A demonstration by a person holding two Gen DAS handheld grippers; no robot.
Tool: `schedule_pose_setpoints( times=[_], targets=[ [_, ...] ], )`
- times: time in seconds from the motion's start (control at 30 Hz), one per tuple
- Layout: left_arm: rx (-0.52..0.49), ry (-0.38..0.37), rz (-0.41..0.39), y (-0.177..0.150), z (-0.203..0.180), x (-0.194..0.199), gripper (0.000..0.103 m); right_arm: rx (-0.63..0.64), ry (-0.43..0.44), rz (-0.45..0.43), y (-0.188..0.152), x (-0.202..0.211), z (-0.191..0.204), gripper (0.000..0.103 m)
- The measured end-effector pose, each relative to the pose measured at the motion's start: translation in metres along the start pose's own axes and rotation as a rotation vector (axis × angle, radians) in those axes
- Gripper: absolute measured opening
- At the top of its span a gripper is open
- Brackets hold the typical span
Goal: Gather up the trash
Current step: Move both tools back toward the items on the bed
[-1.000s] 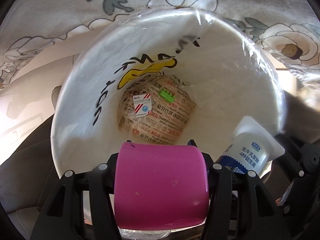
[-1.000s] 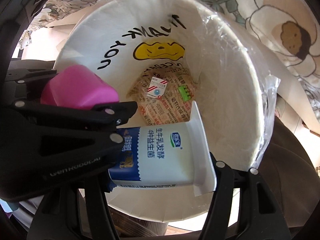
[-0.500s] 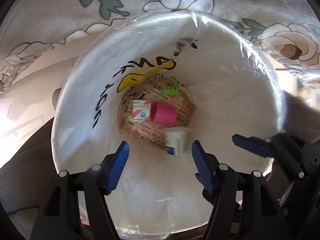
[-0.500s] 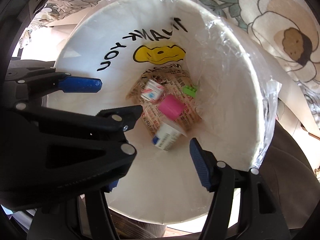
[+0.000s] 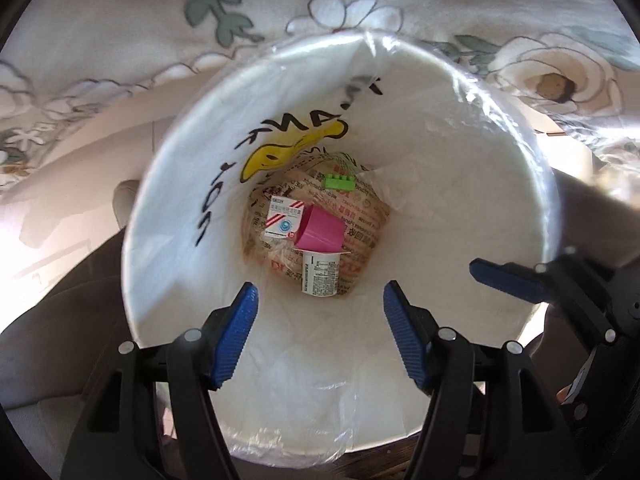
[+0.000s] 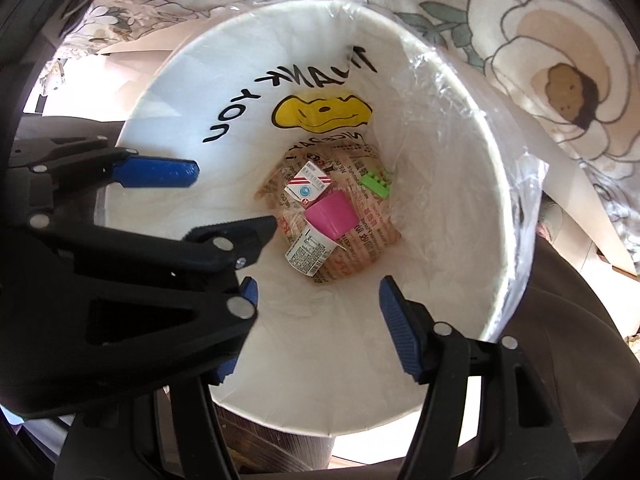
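Both grippers hang over the white bin (image 5: 460, 216), spread wide and holding nothing: the left gripper (image 5: 320, 320) and the right gripper (image 6: 316, 320) sit side by side above the near rim. Down at the bottom the pink cup (image 5: 320, 232) lies on its side, touching the yogurt cup (image 5: 320, 276) and a small box (image 5: 285, 216). A green brick (image 5: 339, 181) lies apart, by the far wall.

A home, by what I see around me. Floral cloth (image 5: 360, 12) with big cream blossoms drapes behind a lined waste bin (image 6: 460, 160) (liner printed "THANK YOU", smiley face). Household scraps lie at my bin's bottom: medicine box (image 5: 285, 217), pink cup (image 5: 322, 232).
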State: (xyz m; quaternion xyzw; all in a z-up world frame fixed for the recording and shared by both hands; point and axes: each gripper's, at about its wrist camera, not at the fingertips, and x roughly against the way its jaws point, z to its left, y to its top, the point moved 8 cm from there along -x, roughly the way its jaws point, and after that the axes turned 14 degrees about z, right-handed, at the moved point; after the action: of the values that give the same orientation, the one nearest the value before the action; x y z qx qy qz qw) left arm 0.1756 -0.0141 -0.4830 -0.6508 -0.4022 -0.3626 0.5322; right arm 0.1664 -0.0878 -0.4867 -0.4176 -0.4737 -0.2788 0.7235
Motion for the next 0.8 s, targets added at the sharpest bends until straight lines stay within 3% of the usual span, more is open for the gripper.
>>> schedule_pose_setpoints(
  times=[0.3, 0.53, 0.8],
  targets=[
    [-0.059, 0.053, -0.141, -0.038, 0.002, 0.055, 0.068, 0.064, -0.023, -0.062, -0.032, 0.044, 0.007, 0.064],
    [-0.053, 0.117, -0.273, -0.084, 0.019, 0.13, 0.072, 0.117, -0.078, -0.181, -0.064, 0.116, 0.008, 0.064],
    [0.023, 0.041, -0.491, -0.129, 0.035, 0.24, 0.079, 0.139, -0.128, -0.355, -0.107, 0.224, 0.004, 0.064]
  ],
)
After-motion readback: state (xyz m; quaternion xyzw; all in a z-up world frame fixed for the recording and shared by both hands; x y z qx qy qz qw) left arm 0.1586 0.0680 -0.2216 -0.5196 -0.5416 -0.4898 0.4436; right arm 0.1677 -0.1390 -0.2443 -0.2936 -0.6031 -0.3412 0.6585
